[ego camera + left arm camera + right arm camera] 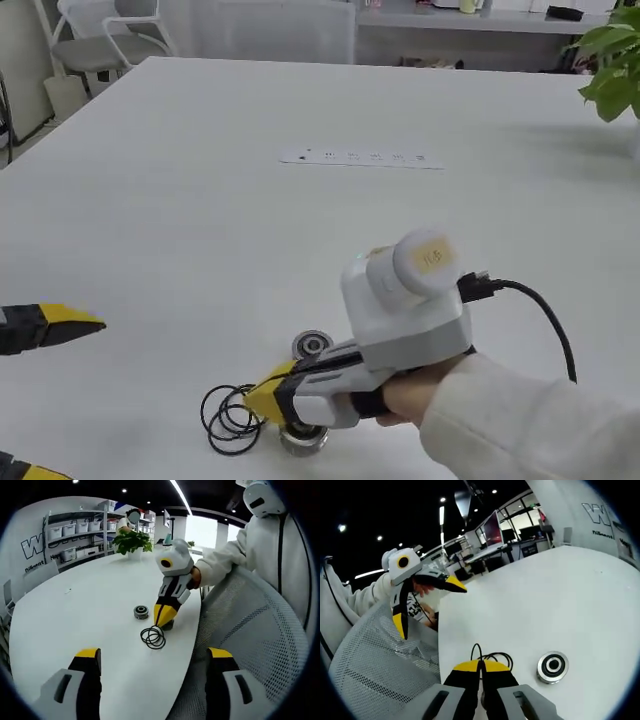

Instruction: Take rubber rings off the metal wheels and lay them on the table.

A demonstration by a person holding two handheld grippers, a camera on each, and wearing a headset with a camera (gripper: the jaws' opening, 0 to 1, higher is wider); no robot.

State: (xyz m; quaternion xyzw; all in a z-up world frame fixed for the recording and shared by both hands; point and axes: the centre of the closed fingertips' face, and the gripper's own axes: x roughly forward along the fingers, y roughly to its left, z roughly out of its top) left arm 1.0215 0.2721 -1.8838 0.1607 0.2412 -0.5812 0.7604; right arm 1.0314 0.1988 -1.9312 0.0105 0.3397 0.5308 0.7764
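Right gripper (255, 395), low by the table's front edge, has its yellow-tipped jaws pinched together on a thin black rubber ring (473, 652), beside a loose pile of black rubber rings (228, 418) lying on the table. One small round metal wheel (303, 438) sits under it, and a second metal wheel (312, 345) sits just beyond. Left gripper (154, 653) hovers at the left with its jaws wide apart and empty. The step looks like laying the ring down. Next the jaws need to part to drop it, then move to the farther wheel.
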